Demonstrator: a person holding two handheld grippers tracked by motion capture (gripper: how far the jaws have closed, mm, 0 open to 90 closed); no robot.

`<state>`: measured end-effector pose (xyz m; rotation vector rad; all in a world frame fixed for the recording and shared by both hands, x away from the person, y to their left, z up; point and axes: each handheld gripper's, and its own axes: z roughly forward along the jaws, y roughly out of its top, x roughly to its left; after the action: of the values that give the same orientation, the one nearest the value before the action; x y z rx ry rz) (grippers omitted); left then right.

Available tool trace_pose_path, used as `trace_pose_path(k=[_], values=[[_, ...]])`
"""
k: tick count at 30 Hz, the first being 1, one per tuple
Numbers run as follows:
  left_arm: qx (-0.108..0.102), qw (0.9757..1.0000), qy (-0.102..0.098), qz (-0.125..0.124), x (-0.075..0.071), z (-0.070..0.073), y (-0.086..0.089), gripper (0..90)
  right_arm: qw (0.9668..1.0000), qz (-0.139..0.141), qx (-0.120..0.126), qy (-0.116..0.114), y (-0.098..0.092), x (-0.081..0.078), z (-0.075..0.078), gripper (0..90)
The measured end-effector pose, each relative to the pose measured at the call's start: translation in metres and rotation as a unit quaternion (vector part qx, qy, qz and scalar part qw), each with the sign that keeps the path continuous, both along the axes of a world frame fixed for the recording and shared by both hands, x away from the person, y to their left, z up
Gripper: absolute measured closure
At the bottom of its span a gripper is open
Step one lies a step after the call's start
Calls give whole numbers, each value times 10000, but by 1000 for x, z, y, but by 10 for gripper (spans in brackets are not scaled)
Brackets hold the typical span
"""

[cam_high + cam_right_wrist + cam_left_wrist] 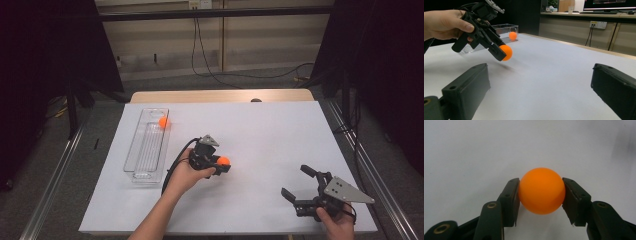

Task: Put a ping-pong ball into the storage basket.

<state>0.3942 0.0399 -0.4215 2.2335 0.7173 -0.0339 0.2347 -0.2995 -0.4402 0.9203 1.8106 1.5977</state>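
An orange ball (541, 190) is pinched between the two black jaws of my left gripper (223, 164), which is shut on it a little above the white sheet near the table's middle. The same ball (506, 52) and the hand that carries the left gripper (499, 53) appear at the upper left of the right gripper view. A second orange ball (163, 121) lies at the far end of a clear plastic tray (146, 172), left of my left hand. My right gripper (296, 182) rests near the front right edge, open, nothing between its jaws.
A white sheet (260, 135) covers the tabletop, with a strip of bare wood (220, 95) at the far edge. Dark curtains hang on both sides. Cables run along the floor behind the table.
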Motion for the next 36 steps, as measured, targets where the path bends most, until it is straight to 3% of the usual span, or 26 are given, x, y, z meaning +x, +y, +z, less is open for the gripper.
trace_pose_path(k=[11, 36], values=[[-28, 9999, 94, 101, 1, 1, 9, 505, 10000, 22, 12, -25, 0, 0, 1, 13], [-4, 9995, 57, 310, 5, 5, 25, 505, 10000, 54, 24, -22, 1, -1, 1, 13]])
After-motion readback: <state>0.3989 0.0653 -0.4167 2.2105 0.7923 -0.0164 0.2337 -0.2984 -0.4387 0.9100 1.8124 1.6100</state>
